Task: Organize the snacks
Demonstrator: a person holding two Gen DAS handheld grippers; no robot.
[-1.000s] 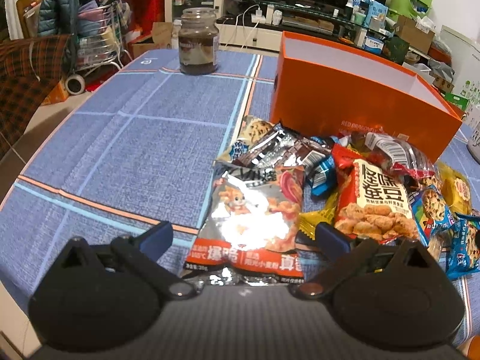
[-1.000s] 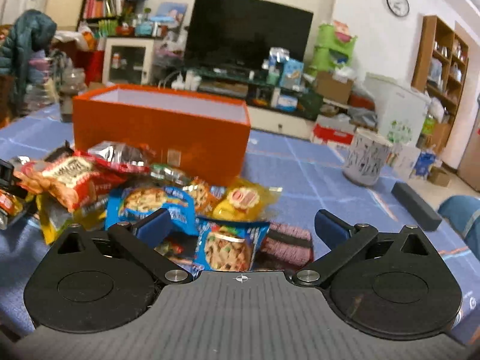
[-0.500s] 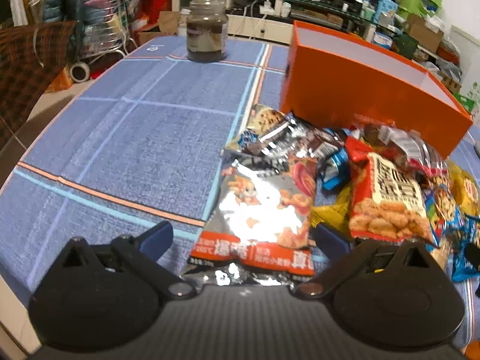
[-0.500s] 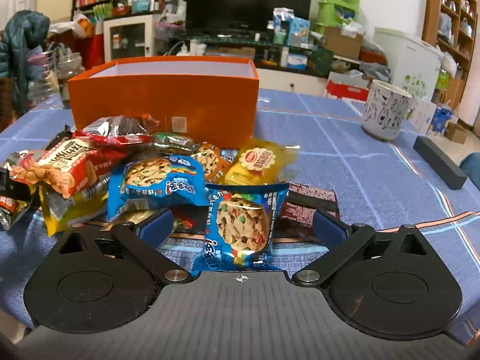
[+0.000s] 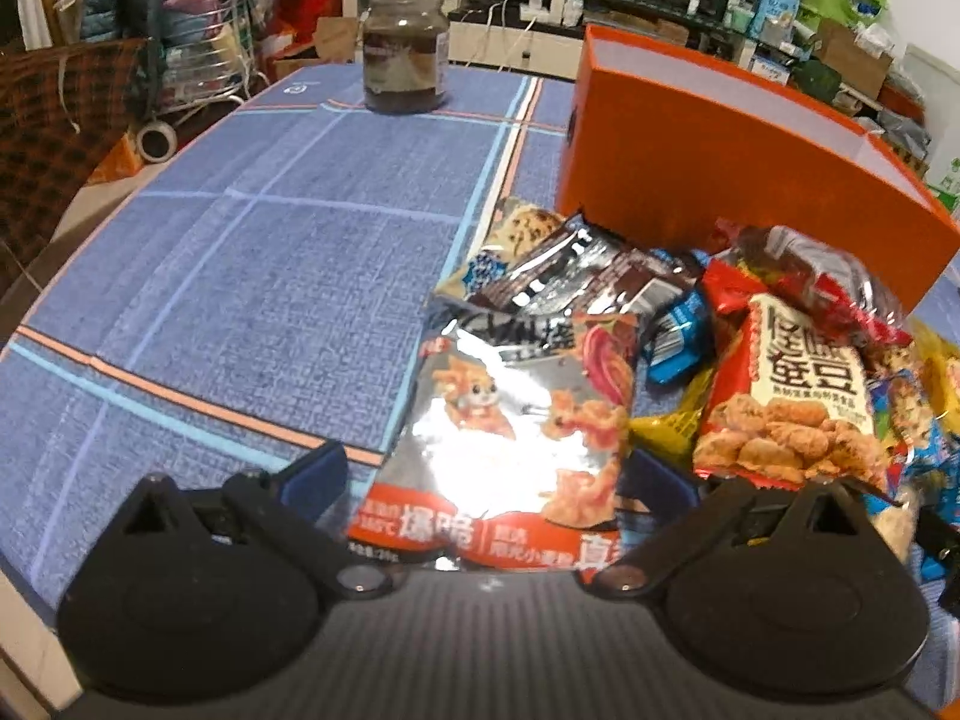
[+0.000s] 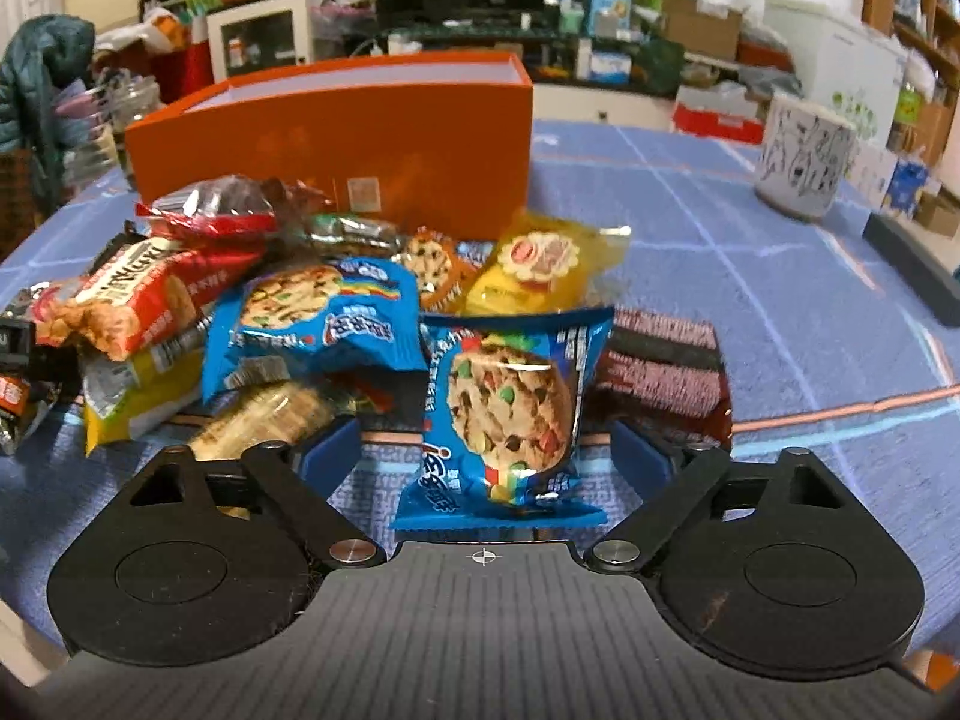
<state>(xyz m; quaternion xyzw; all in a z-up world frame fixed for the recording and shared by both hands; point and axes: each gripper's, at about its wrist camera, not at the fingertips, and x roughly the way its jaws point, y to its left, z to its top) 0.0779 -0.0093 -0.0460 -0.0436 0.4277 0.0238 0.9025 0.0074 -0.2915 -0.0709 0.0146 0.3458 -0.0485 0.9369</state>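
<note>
Blue checked tablecloth (image 5: pixel 252 276), orange box (image 6: pixel 336 138) behind snack pile, right gripper (image 6: pixel 486 456) lower and nearer than a second ago, jaws just closing around blue cookie packet (image 6: pixel 510 414), not yet pinching, left gripper (image 5: pixel 486 480) wide astride silver crisp bag (image 5: pixel 516 438).

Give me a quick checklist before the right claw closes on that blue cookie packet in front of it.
1. Blue foil chocolate-chip cookie packet sits between the right claw fingers: ok.
2. Right claw jaws, just been closing, pads not yet pressing the packet: ok.
3. Second blue cookie packet stays outside the jaws: ok.
4. Open orange cardboard box has room: cannot tell.
5. Left claw, open around a silver-red foil snack bag, keeps clear: ok.
</note>
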